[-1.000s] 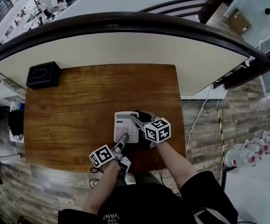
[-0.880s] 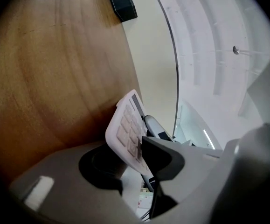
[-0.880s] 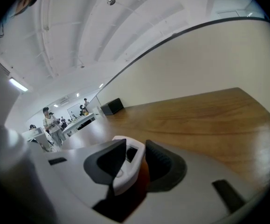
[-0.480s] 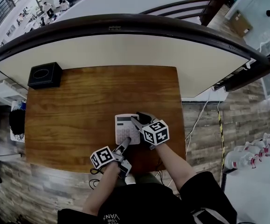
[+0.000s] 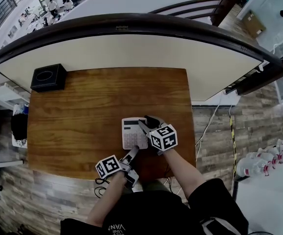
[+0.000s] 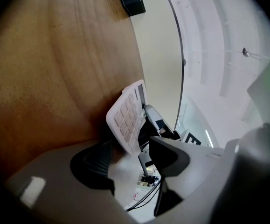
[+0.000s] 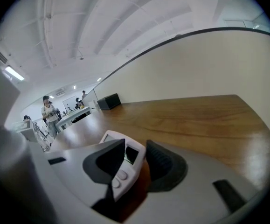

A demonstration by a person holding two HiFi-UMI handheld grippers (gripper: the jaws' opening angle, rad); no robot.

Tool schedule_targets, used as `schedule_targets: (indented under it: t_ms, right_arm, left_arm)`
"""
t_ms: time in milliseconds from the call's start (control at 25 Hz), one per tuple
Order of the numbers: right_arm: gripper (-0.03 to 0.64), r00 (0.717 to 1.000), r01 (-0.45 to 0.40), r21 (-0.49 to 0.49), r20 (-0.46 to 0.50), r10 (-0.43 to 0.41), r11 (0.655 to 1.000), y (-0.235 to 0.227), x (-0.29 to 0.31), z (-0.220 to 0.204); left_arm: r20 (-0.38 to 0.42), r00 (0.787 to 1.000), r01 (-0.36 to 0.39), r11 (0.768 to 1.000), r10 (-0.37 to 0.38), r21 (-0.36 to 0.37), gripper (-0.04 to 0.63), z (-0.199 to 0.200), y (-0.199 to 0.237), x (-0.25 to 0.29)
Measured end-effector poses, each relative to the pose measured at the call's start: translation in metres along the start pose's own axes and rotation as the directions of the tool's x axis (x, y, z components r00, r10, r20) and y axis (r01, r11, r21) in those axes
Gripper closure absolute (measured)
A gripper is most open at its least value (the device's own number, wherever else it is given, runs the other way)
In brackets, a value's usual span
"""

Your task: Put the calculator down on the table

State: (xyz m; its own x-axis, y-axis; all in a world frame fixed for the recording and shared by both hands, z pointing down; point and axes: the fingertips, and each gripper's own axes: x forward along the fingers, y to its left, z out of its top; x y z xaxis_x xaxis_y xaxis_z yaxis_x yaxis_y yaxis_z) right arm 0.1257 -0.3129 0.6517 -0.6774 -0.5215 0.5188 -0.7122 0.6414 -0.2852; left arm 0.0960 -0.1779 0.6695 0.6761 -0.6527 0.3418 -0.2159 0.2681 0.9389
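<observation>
wood table (image 5: 82,126) | calc (image 5: 130,132) near front edge | blk box (image 5: 48,77) far-left corner

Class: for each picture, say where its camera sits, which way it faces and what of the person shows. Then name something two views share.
Head view: on the person's head, facing steeply down at the table; both forearms, the left gripper and the right gripper show.
Left gripper view: on the left gripper, facing along its just-opened jaws at the calculator by their tips.
Right gripper view: on the right gripper, facing across the table; its jaws, just opening, flank the calculator.
Shared: all three show the calculator and black box.
</observation>
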Motion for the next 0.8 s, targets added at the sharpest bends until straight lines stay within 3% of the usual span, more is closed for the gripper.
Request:
schedule_targets:
  t_ms: [440, 800]
  right_arm:
    - [0.497, 1.000, 0.005, -0.018, 0.005, -0.005, 1.000, 0.003, -0.002, 0.001]
    - [0.499, 0.999, 0.026, 0.030, 0.026, -0.027, 0.999, 0.003, -0.007, 0.005]
  left_arm:
    - [-0.011, 1.000, -0.013, 0.999, 0.013, 0.042, 0.359, -0.003, 0.003, -0.006]
    - [0.008, 1.000, -0.011, 0.999, 0.011, 0.051, 0.350, 0.001, 0.005, -0.017]
